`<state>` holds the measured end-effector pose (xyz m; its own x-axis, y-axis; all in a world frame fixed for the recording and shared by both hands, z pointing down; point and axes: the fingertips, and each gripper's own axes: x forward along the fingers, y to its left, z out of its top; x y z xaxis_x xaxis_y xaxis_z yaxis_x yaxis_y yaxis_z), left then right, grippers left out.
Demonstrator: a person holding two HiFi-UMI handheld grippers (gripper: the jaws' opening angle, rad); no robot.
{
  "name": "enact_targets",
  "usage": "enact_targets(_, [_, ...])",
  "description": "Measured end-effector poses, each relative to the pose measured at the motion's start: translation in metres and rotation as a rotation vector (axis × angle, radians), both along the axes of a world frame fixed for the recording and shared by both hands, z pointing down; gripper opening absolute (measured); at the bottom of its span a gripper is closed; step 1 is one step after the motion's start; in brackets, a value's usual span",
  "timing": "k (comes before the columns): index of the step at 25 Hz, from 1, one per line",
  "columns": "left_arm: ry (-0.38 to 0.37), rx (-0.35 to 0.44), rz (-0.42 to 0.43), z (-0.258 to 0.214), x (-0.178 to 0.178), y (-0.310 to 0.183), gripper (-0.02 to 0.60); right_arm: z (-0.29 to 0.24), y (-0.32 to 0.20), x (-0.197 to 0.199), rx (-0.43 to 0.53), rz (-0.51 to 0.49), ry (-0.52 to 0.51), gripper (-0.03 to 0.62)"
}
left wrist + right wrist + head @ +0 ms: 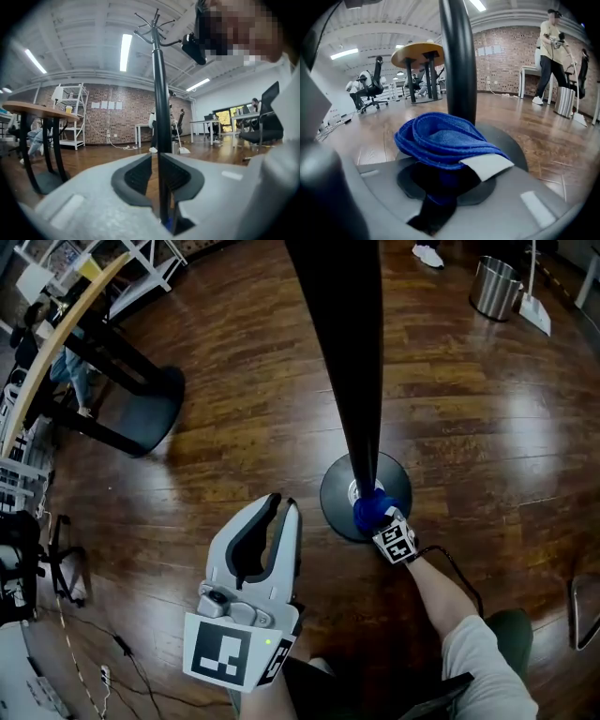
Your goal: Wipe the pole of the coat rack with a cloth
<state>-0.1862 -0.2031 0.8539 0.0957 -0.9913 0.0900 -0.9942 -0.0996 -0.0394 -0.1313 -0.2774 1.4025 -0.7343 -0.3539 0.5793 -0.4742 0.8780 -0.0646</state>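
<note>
Your right tool [380, 519] is clenched on the blue cloth [440, 140]. Bunched folds stick out past the jaws w/ a white label showing. The cloth sits at the very foot of the pole [349, 362], pressed to it just above the round base [334, 499]. Left tool [281, 506] is at 7 o'clock from the base, jaws closed to a slit w/ nothing in them, well apart from the rack.

Cloth is soft & light and prob. slides easily on the smooth black pole, so wrap it part-way round rather than dab. Pole is stiff & slim. The rack looks tall for its base, so a side push high up could rock it; steady it w/ the left tool if needed.

Nearby are the table [56, 334] on a black pedestal at 10 o'clock, a metal bin [494, 287] at 1 and floor cables [120, 645] at 8. None blocks the pole.
</note>
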Motion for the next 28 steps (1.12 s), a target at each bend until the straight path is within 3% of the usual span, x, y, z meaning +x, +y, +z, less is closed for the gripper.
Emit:
enact_targets(2, [0.023, 0.02, -0.014, 0.003, -0.006, 0.003, 0.054, 0.007, -0.007, 0.003, -0.018, 0.003, -0.006, 0.097])
enact_targets(6, [0.046, 0.024, -0.059, 0.012, -0.017, 0.016, 0.054, -0.002, 0.018, 0.002, -0.187, -0.023, -0.089, 0.097])
enact_targets(8, [0.05, 0.041, -0.078, 0.004, -0.024, 0.02, 0.054, -0.067, 0.039, -0.019, -0.113, -0.097, -0.173, 0.097])
enact_targets(10, [0.052, 0.075, -0.112, -0.012, -0.036, 0.026, 0.054, -0.194, 0.064, -0.049, 0.021, -0.171, -0.338, 0.095])
enact_targets(12, [0.054, 0.115, -0.18, -0.031, -0.055, 0.04, 0.054, -0.377, 0.089, -0.061, 0.174, -0.205, -0.55, 0.094])
enact_targets(14, [0.042, 0.168, -0.231, -0.052, -0.068, 0.054, 0.053, -0.569, 0.095, -0.05, 0.304, -0.176, -0.736, 0.094])
enact_targets(17, [0.071, 0.204, -0.234, -0.055, -0.074, 0.062, 0.052, -0.784, 0.067, -0.033, 0.541, -0.178, -0.853, 0.094])
enact_targets(19, [0.1, 0.202, -0.228, -0.046, -0.077, 0.065, 0.052, -0.858, 0.044, -0.036, 0.643, -0.201, -0.859, 0.094])
enact_targets(21, [0.113, 0.201, -0.236, -0.037, -0.082, 0.073, 0.052, -0.875, 0.027, -0.039, 0.67, -0.153, -0.814, 0.094])
enact_targets(24, [0.137, 0.208, -0.257, -0.028, -0.084, 0.086, 0.052, -0.812, 0.02, -0.041, 0.625, -0.08, -0.683, 0.095])
enact_targets(26, [0.139, 0.217, -0.235, -0.028, -0.074, 0.085, 0.052, -0.715, 0.017, -0.048, 0.546, -0.055, -0.592, 0.095])
enact_targets(28, [0.12, 0.216, -0.205, -0.028, -0.065, 0.08, 0.052, -0.569, 0.008, -0.062, 0.396, -0.017, -0.49, 0.097])
